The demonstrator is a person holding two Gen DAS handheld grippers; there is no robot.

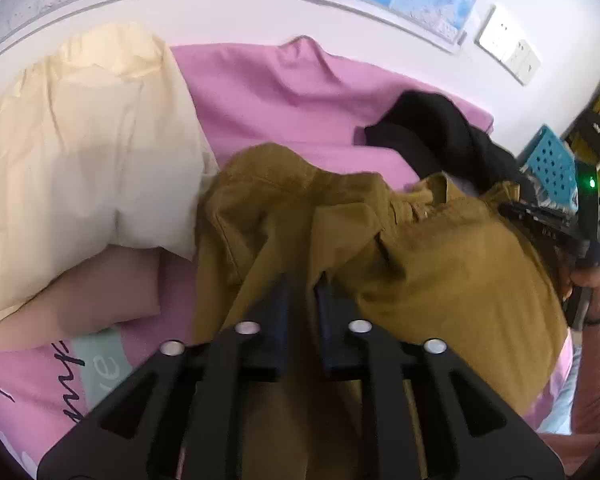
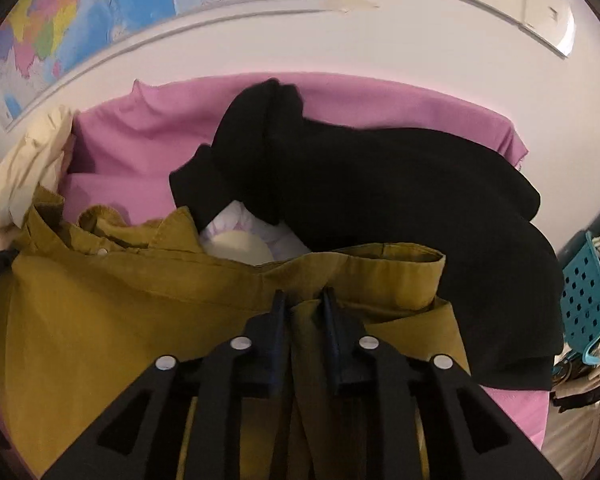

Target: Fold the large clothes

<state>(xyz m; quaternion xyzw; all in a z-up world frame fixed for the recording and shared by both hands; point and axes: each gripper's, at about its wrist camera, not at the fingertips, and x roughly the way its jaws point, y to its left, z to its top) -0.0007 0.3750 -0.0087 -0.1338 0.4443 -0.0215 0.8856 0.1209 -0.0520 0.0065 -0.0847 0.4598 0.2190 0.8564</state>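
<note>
A mustard-yellow shirt (image 1: 440,264) lies bunched on the pink bed sheet (image 1: 268,92). My left gripper (image 1: 302,288) has its jaws close together, pinching a fold of this shirt near its left side. In the right wrist view the same shirt (image 2: 100,312) fills the lower left, its collar and a button showing. My right gripper (image 2: 304,300) pinches a hanging fold of it just below a hemmed edge. A person's hand (image 1: 592,292) holds the right tool at the far right of the left wrist view.
A black garment (image 2: 380,200) lies crumpled on the sheet behind the shirt. A cream pillow (image 1: 80,140) sits at the left. A blue perforated basket (image 2: 580,292) stands off the bed's right side. A white wall with a map (image 2: 80,20) runs behind.
</note>
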